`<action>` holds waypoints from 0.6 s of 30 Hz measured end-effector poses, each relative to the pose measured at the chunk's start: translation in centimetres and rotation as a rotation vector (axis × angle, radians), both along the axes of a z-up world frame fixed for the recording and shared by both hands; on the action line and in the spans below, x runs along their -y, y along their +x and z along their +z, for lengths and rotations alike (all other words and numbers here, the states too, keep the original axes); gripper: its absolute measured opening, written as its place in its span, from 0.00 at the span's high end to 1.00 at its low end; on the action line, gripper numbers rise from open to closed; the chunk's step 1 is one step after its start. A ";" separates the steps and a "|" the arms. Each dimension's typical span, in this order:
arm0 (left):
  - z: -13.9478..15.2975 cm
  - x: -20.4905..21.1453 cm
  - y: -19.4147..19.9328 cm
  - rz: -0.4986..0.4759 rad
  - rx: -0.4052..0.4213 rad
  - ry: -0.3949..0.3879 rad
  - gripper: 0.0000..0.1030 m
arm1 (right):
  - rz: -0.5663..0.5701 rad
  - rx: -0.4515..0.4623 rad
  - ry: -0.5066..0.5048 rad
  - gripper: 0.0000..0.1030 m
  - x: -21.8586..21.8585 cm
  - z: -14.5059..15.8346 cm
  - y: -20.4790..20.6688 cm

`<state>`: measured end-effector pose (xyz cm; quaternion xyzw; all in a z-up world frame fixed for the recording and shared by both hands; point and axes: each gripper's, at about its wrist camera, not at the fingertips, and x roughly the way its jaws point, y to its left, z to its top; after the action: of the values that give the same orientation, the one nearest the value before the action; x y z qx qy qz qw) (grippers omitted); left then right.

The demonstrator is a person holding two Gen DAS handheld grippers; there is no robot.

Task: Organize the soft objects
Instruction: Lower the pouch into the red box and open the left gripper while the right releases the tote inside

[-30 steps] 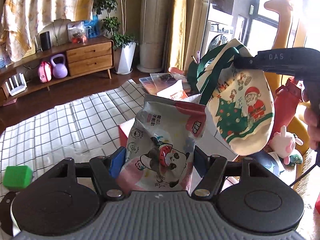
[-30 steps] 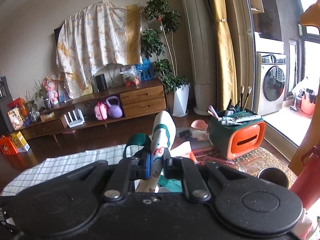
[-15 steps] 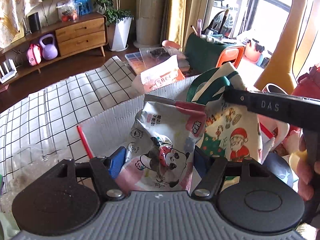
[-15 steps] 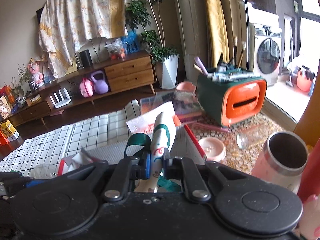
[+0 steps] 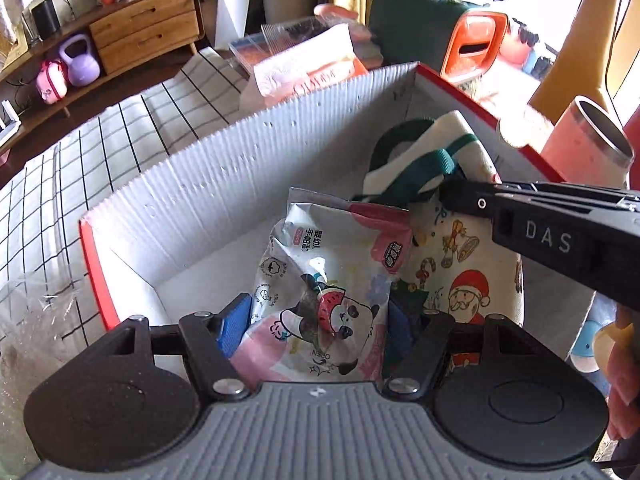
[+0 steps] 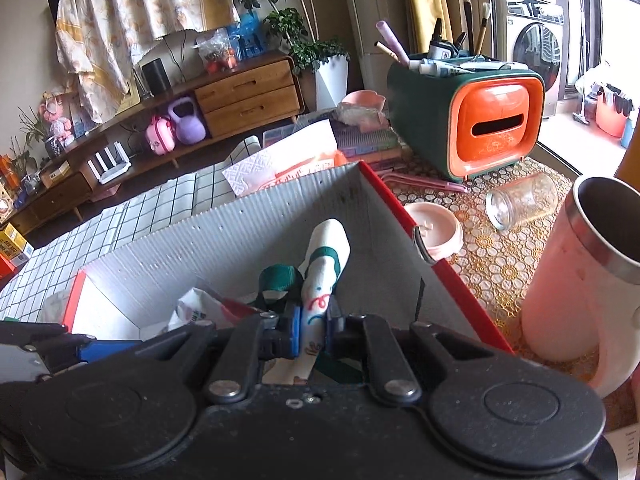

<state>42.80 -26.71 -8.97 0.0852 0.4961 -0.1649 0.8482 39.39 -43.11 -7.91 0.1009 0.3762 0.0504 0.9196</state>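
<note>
Already we have both soft things over the open box point(image 5: 208, 176), whose ribbed white wall crosses the middle of the left wrist frame. At lower centre our left gripper point(image 5: 320, 320) is closed on the panda pouch point(image 5: 332, 280), its long axis running up and away from the fingers into the box. Right of it, touching it, hangs the Santa bag point(image 5: 464, 268), pinched near its green strap by our right gripper point(image 6: 312, 330), which enters from the frame's right edge. Both loads sit inside the walls, so letting go looks like the next call. We cannot see the box floor beneath them, nor either item's lower end.
</note>
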 end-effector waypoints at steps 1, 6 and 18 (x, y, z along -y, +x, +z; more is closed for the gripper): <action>-0.2 0.1 0.1 0.001 -0.007 0.007 0.32 | 0.002 -0.005 0.010 0.90 0.0 -0.1 0.0; -1.0 0.1 0.4 0.006 -0.042 0.027 0.30 | -0.012 -0.030 0.025 0.87 0.2 -0.7 0.1; -0.7 0.7 -0.1 -0.016 -0.028 0.050 0.26 | -0.046 -0.061 0.007 0.65 1.1 -0.7 -0.7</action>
<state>42.72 -27.38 -9.72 0.1077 0.5112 -0.1603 0.8375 38.69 -44.18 -8.65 0.1143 0.4015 0.0274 0.9083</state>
